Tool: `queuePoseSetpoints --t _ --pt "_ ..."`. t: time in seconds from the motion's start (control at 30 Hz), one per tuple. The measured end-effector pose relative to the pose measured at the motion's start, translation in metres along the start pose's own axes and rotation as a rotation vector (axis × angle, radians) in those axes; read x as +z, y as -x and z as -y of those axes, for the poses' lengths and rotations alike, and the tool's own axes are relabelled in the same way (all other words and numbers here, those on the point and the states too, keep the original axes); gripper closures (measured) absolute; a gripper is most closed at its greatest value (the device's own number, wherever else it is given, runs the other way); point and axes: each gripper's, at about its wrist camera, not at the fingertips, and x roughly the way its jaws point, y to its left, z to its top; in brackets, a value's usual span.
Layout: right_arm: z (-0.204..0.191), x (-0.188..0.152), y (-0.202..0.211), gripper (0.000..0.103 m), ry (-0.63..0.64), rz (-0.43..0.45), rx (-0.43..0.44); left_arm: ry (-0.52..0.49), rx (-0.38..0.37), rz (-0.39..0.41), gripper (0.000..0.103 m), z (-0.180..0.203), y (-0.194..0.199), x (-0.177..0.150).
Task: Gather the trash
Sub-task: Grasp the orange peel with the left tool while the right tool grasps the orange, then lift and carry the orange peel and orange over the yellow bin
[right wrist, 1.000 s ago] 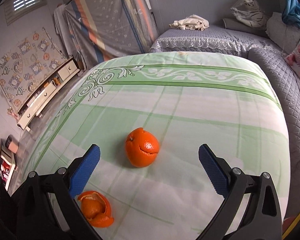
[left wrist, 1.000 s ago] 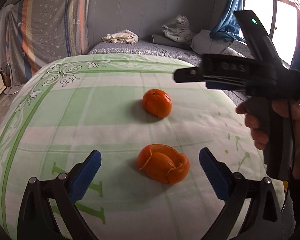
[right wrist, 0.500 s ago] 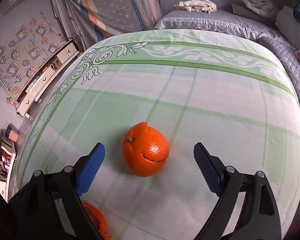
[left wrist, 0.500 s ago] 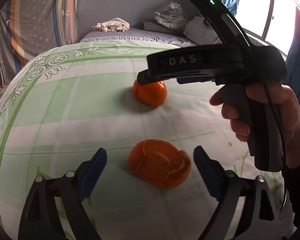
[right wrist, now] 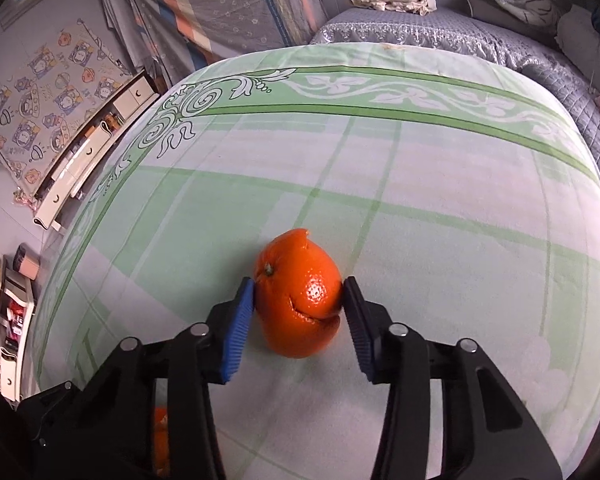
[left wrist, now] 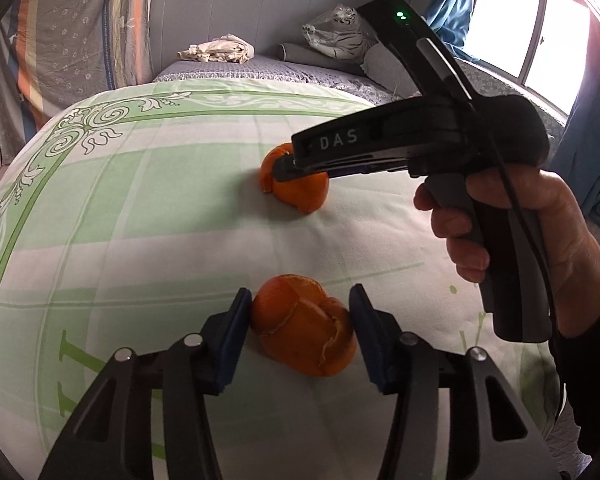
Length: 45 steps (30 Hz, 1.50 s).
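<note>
Two orange peels lie on the green-and-white sheet (left wrist: 148, 208). In the left wrist view the near, split-open peel (left wrist: 304, 332) sits between the blue pads of my left gripper (left wrist: 300, 300), whose jaws are closing and touch it on both sides. The far, rounder peel (right wrist: 300, 300) has a curved tear. My right gripper (right wrist: 298, 292) is closing on it, its pads pressed against both flanks. From the left wrist view that far peel (left wrist: 300, 196) is half hidden by the right gripper's black body (left wrist: 380, 148), held by a hand (left wrist: 520, 220).
Behind the sheet runs a grey quilted bed (right wrist: 440, 32) with a crumpled cloth (right wrist: 392, 0) and a bagged toy tiger (left wrist: 336, 40). A window (left wrist: 540, 28) is at the right. A low white drawer unit (right wrist: 88, 160) stands on the floor to the left.
Both pairs of jaws went from wide open to closed against their peels. The right gripper came down and forward over the far peel; the left one barely moved.
</note>
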Motion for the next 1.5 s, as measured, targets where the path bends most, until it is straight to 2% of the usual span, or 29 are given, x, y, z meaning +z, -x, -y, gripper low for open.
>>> queuePoseSetpoints --t 0.3,0.53,0.73,0.97,1.23,1.5 --pt "0.001 0.002 0.015 0.074 -0.026 0.031 0.008 0.021 0.014 0.024 0.060 -0.003 0.009 -0.002" --pt "0.003 0.000 0.049 0.074 -0.034 0.088 0.021 -0.005 0.029 0.093 0.060 0.008 0.036 0.001" --pt "0.012 -0.011 0.093 0.074 -0.058 0.154 0.030 -0.016 0.024 0.149 0.060 0.022 0.065 0.006" --pt "0.034 -0.027 0.155 0.074 -0.100 0.252 0.000 -0.048 0.009 0.211 0.060 0.046 0.096 0.015" --pt "0.061 -0.050 0.216 0.074 -0.139 0.341 -0.037 -0.107 -0.044 0.278 0.060 0.085 0.126 0.023" --pt "0.087 -0.080 0.267 0.074 -0.174 0.418 -0.075 -0.162 -0.095 0.325 0.060 0.121 0.139 0.034"
